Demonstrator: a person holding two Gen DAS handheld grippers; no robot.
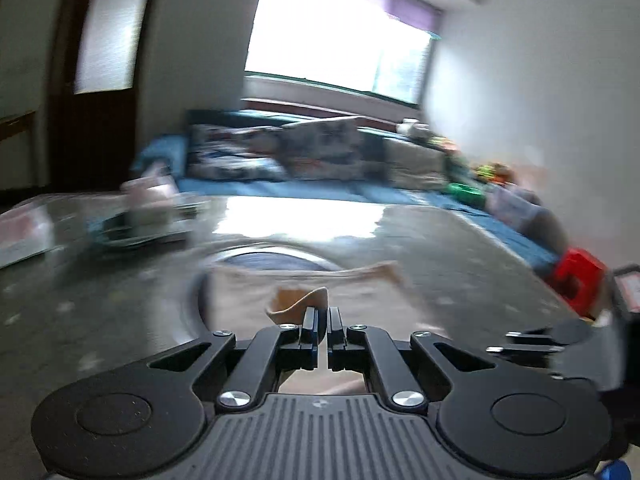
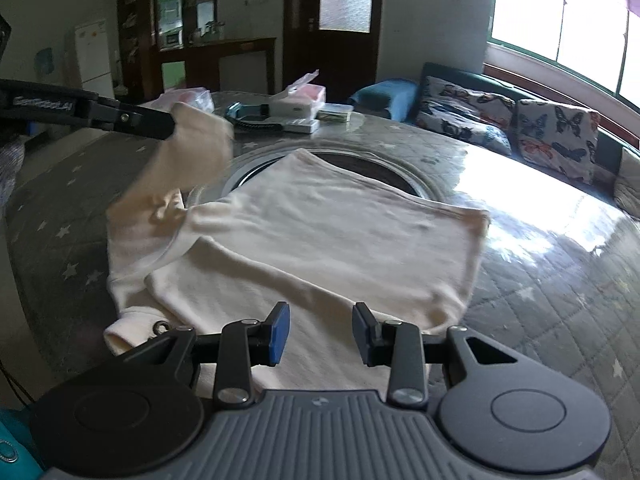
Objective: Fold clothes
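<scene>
Two grippers: one in each hand, both over a table [image 2: 540, 288] with a grey cover with stars on it
Cloth: a cream shirt [image 2: 320, 240] lies mostly flat in the middle of the table; part of it covers a round ring [image 2: 400, 168] set in the table top
Left gripper [image 1: 323, 322]: its jaws are pressed together on a bit of the cream cloth; in the right wrist view it comes in from the left side [image 2: 170, 122] and holds one sleeve [image 2: 196, 148] up off the table; the sleeve looks blurry
Right gripper [image 2: 321, 334]: its jaws are spread apart with nothing between them; blue pads [image 2: 280, 334] show on the inside; it hangs over the near edge of the shirt
Far side of table: some boxes [image 2: 296, 114] and a plastic bag [image 2: 188, 98] sit close together, well apart from the shirt
Behind the table: a blue sofa [image 2: 380, 94] with butterfly cushions [image 2: 556, 140] under a bright window [image 2: 560, 20]; a dark wood door [image 2: 332, 24] stands to the left
</scene>
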